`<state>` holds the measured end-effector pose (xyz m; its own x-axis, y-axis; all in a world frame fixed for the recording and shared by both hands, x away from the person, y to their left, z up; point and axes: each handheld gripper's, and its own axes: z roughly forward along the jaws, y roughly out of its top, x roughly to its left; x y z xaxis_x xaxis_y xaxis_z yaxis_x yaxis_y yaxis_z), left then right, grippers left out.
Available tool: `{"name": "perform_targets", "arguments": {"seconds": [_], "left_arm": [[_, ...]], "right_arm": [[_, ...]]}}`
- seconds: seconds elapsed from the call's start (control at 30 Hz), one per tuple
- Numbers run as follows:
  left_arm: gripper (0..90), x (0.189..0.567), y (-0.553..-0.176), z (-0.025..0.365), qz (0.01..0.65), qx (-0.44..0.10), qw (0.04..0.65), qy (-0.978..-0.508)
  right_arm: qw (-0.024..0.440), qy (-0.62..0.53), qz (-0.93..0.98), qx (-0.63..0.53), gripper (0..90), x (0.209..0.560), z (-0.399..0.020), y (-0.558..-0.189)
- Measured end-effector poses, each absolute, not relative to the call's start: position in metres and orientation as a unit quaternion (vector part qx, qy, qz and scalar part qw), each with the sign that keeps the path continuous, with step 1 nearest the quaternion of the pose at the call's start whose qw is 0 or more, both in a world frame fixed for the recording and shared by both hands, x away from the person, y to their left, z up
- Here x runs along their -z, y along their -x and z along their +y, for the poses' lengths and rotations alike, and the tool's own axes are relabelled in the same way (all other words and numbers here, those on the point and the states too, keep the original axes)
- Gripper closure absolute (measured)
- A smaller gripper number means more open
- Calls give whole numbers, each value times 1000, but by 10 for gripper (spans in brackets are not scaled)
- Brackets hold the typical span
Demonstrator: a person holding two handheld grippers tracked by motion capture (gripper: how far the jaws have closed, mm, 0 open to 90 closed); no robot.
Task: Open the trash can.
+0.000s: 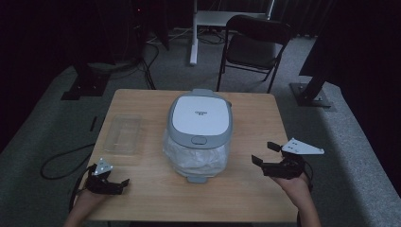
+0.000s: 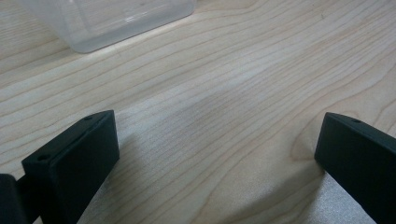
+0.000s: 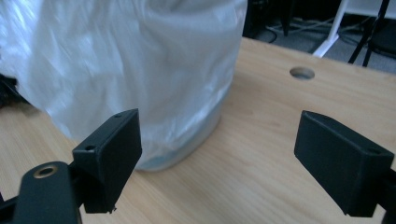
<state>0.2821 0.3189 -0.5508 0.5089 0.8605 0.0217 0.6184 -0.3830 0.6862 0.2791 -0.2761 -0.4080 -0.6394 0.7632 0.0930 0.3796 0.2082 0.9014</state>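
Approach step judged in hand: both hand-held grippers, left [image 1: 124,182] and right [image 1: 264,153], are held open and empty; the lidded bin [image 1: 200,127] at tabletop [image 1: 255,189] centre must next be reached.

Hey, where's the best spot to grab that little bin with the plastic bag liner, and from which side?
Probably the grey lid rim of the bin, from its right side, where the open right claw already faces it. The rim looks firm and overhangs; the bagged wall below looks loose and likely slippery.

Bare table [image 1: 246,189] beside wrapped cooker [image 1: 198,137]
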Motion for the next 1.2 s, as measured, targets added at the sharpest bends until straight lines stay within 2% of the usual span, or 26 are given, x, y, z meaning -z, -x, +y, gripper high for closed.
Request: {"name": "perform_targets", "arguments": {"seconds": [0.47, 0.67, 1.03, 1.13, 1.2], "left_arm": [[5, 551, -282, 319, 456, -191, 316, -810], [6, 551, -282, 319, 456, -191, 316, -810], [5, 551, -282, 319, 455, -190, 316, -810], [5, 551, -282, 319, 455, -190, 316, -811], [5, 551, -282, 319, 454, -190, 316, -811]], "right_arm": [[202, -331, 752, -533, 162, 368, -257, -277], [207, -315, 743, -553, 256, 352, -248, -278], [184, -269, 753, -572, 576, 336, -225, -287], [171, -255, 756, -578, 648, 334, -218, -288], [170, -252, 757, -579, 661, 334, -216, -289]]}}
